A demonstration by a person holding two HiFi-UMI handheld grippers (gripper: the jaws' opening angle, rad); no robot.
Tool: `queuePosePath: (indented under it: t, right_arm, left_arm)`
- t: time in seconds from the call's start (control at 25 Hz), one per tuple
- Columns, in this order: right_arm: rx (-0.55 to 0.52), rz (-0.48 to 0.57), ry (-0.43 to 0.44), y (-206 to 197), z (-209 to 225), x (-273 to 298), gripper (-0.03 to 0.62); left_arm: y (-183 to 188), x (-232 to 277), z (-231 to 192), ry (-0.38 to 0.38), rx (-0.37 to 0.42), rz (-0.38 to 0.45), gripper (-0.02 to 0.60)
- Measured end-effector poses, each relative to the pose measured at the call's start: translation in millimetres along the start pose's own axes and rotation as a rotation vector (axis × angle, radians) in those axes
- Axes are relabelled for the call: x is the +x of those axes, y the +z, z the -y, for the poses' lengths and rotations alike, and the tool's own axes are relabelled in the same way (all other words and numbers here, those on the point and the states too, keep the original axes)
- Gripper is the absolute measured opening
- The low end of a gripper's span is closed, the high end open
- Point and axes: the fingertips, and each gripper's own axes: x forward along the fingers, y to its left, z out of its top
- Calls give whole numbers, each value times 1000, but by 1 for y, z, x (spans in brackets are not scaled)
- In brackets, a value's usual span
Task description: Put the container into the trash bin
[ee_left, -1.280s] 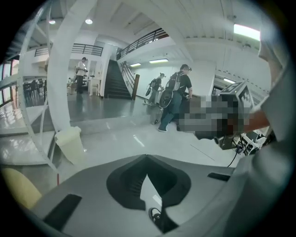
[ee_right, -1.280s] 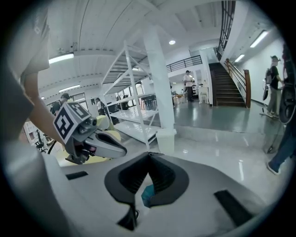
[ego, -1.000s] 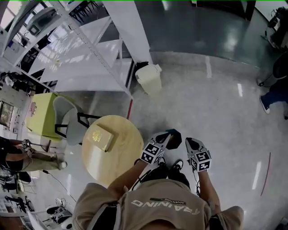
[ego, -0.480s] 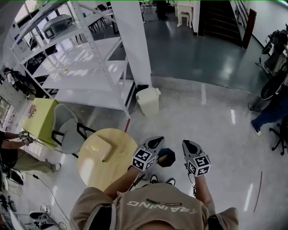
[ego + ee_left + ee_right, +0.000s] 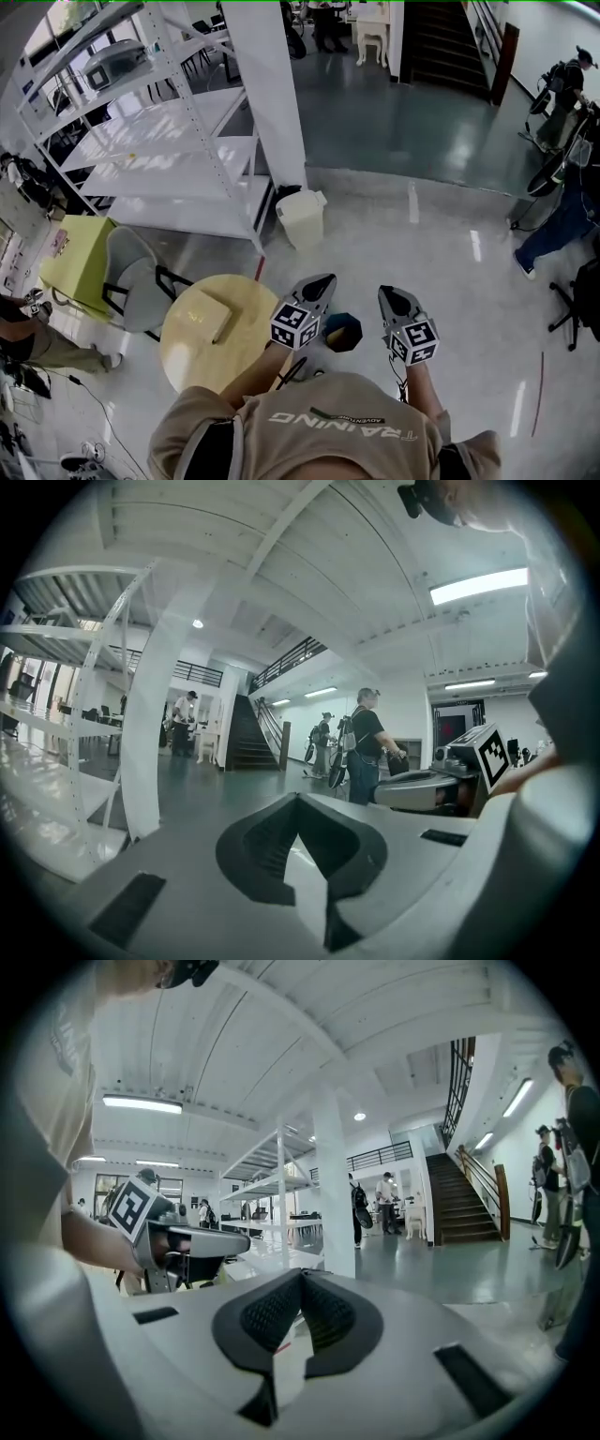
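Left tongs [image 5: 322,281]: you had them clenched, nothing in them.
Right tongs [image 5: 388,294]: same deal, clamped together and empty.
Container [image 5: 208,314]: sat on the round table [image 5: 187,361], left of both tongs, untouched.

The container [image 5: 208,314] lies on the round bench [image 5: 185,354], towards its far side. A chair [image 5: 131,281] stands left of the bench, and a square table [image 5: 75,258] further left of it. Beyond the bench the trash bin [image 5: 302,220] stands on the floor at the foot of a pillar [image 5: 267,84], with a shelf rack [image 5: 159,141] to its left. A small tub [image 5: 342,331] sits on the floor, in the head view between the left tongs [image 5: 322,281] and the right tongs [image 5: 387,293].
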Motion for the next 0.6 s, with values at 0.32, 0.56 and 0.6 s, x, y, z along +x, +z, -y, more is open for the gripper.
queuePosePath:
  t: [0.32, 0.56, 0.6]
  right_arm:
    - [-21, 5, -33, 4, 1, -8, 2]
    - [-27, 2, -26, 9, -4, -1, 2]
    - [-30, 3, -27, 10, -4, -1, 2]
  left_arm:
    - [6, 7, 9, -30, 29, 24, 2]
    - [-3, 7, 7, -43, 22, -5, 2]
    - [-4, 8, 5, -43, 20, -7, 2]
